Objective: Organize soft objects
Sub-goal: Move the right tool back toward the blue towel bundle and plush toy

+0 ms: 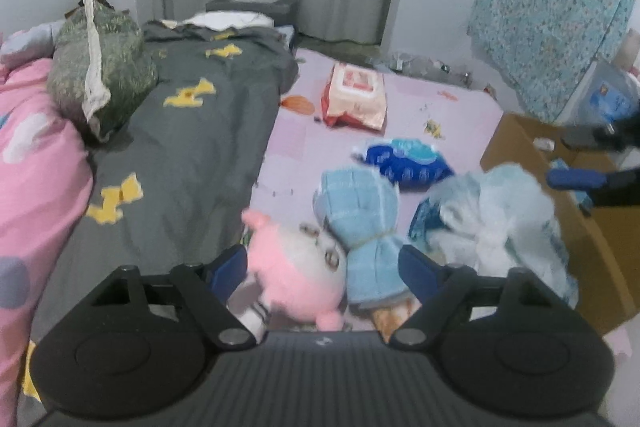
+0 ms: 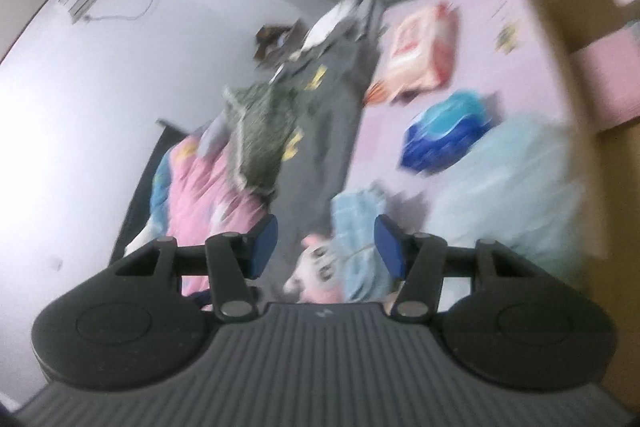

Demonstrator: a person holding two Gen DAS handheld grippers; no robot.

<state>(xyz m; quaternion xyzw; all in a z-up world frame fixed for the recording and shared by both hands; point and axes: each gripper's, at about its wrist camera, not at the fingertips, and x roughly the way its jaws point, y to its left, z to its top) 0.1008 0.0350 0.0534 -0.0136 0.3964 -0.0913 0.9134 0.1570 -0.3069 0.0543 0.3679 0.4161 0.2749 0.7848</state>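
Left wrist view: the left gripper [image 1: 322, 267] hangs tilted down over the pink mat [image 1: 460, 115], jaws spread wide and empty around the pink plush toy [image 1: 298, 267], with the tied blue towel [image 1: 360, 223] just beside it. Likely next is the plush; centre the pads on its body before closing. At right, the right gripper [image 2: 326, 245], blurred, is half spread and empty near the cardboard box [image 1: 520, 147].

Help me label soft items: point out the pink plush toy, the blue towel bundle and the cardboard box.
pink plush toy [image 1: 292, 267], left wrist view, pink body.
blue towel bundle [image 1: 356, 203], left wrist view, upper half.
cardboard box [image 1: 516, 143], left wrist view, near wall.
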